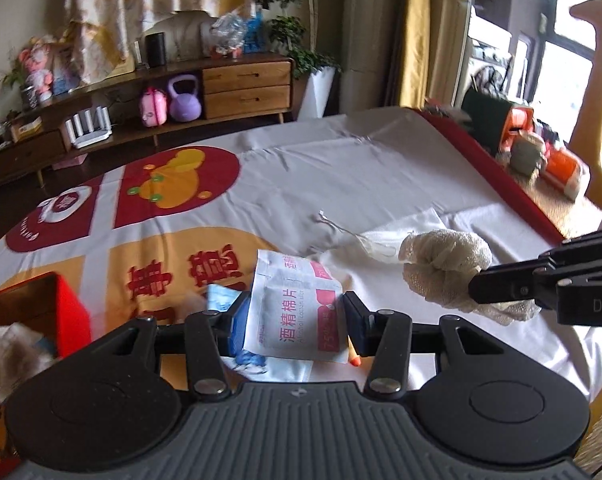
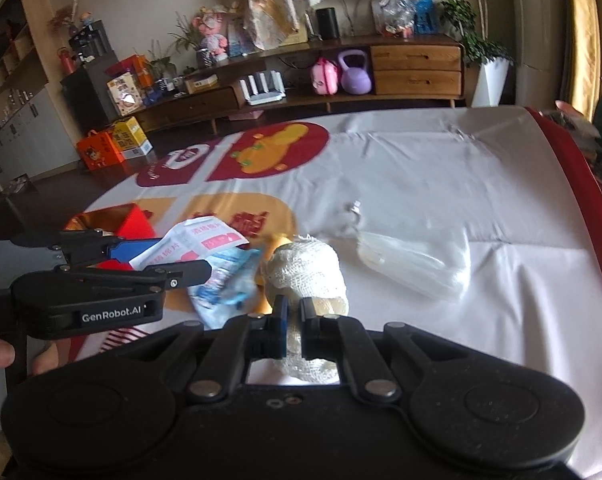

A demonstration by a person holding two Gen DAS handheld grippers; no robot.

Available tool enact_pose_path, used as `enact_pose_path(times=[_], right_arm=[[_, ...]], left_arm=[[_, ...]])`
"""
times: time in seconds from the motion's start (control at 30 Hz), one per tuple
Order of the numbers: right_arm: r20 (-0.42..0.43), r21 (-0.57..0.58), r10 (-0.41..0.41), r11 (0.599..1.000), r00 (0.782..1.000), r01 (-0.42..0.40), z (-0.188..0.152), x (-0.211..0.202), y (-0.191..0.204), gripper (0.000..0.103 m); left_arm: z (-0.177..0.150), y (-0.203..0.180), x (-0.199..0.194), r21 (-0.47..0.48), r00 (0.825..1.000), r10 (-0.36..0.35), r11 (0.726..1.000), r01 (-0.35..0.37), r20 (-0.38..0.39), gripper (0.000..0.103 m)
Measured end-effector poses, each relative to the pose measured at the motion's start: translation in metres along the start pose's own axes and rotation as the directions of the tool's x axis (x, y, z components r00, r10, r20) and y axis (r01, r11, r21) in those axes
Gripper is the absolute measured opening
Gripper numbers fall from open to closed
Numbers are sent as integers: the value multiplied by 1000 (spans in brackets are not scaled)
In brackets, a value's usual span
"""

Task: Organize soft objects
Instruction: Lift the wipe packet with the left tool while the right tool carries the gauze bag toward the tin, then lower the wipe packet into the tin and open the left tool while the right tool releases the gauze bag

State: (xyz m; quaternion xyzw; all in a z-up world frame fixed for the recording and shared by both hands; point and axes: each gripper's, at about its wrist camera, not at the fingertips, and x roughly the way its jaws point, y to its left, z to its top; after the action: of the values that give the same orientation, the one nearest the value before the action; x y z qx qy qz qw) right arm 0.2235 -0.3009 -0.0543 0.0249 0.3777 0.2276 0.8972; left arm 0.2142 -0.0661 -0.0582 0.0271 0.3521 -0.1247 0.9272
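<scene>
Left claw (image 1: 297,322) clamps the flat, light, slippery wipe sachets (image 1: 293,312) by their edges above the table (image 1: 381,184), right claw (image 2: 295,316) pinches shut on the soft, squashy gauze roll (image 2: 309,268) mid-body.

My matt black plastic left gripper (image 1: 297,316) pinches a glossy wipe sachet (image 1: 297,312); my right gripper (image 2: 295,316) grips coarse woven gauze (image 2: 307,272).
</scene>
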Motion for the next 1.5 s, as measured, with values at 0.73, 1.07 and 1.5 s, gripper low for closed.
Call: enact_pose_path(times=[0.73, 1.07, 1.5], right_arm=[[45, -218, 148, 967, 988, -135, 36, -5, 152, 5], [1, -256, 196, 948, 981, -189, 48, 27, 200, 5], [-65, -284, 182, 939, 981, -193, 53, 82, 243, 5]], left_arm=[[-16, 106, -119, -167, 984, 156, 976, -140, 81, 48], [-31, 157, -140, -220, 971, 230, 953, -210, 68, 48], [-57, 214, -122, -251, 958, 285, 925, -285, -34, 48]])
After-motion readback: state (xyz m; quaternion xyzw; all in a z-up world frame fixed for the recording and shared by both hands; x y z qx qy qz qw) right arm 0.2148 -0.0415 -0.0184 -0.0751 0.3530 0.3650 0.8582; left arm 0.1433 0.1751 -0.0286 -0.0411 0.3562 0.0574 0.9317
